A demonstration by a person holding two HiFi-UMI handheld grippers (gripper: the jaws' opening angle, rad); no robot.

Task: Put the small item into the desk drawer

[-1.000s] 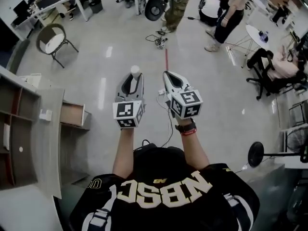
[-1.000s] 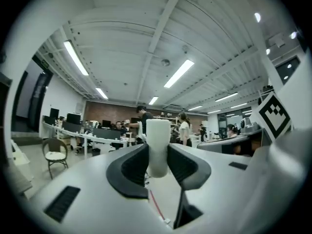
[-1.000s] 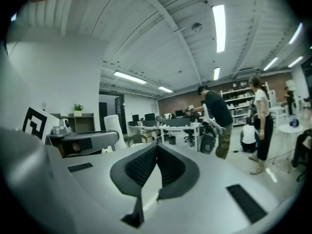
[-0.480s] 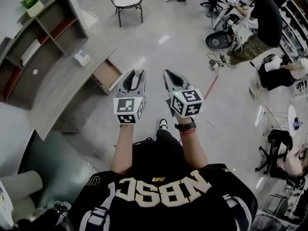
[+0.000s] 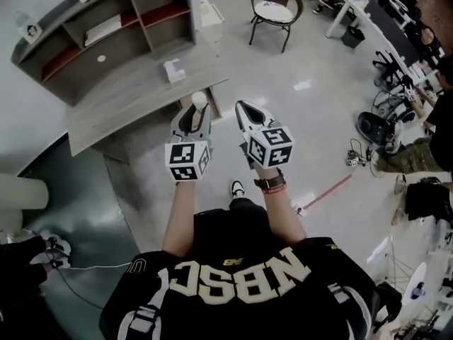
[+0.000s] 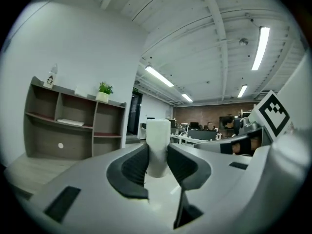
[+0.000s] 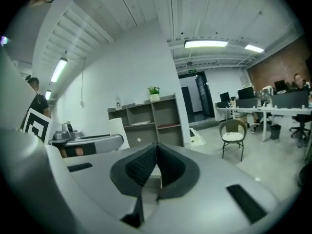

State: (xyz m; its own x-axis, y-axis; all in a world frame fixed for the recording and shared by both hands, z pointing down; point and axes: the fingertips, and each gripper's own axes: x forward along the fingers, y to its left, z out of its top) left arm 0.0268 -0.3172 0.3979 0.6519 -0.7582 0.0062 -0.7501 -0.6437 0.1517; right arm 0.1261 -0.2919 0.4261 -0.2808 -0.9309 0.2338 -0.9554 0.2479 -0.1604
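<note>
A small white cylinder (image 5: pixel 199 100) (image 6: pixel 157 145) stands upright between the pads of my left gripper (image 5: pixel 195 110) (image 6: pixel 157 164), which is shut on it. My right gripper (image 5: pixel 241 108) (image 7: pixel 156 165) is held beside it at the same height, with its jaws pressed together and nothing in them. Both are in the air above the floor. A grey desk (image 5: pixel 127 101) lies ahead to the left. Its open drawer (image 5: pixel 216 106) with a brown inside juts from the desk front, just past the left gripper's tip.
A grey shelf unit (image 5: pixel 106 27) (image 7: pixel 151 118) stands behind the desk, and a small white box (image 5: pixel 173 69) sits on the desktop. A chair (image 5: pixel 274 9) (image 7: pixel 233 136) is farther ahead. Office desks, seated people and floor cables (image 5: pixel 357 154) fill the right.
The head view has swung round: the desk and shelf unit moved from the far left to straight ahead and nearer. Both grippers kept the same pose, the left still holding the cylinder.
</note>
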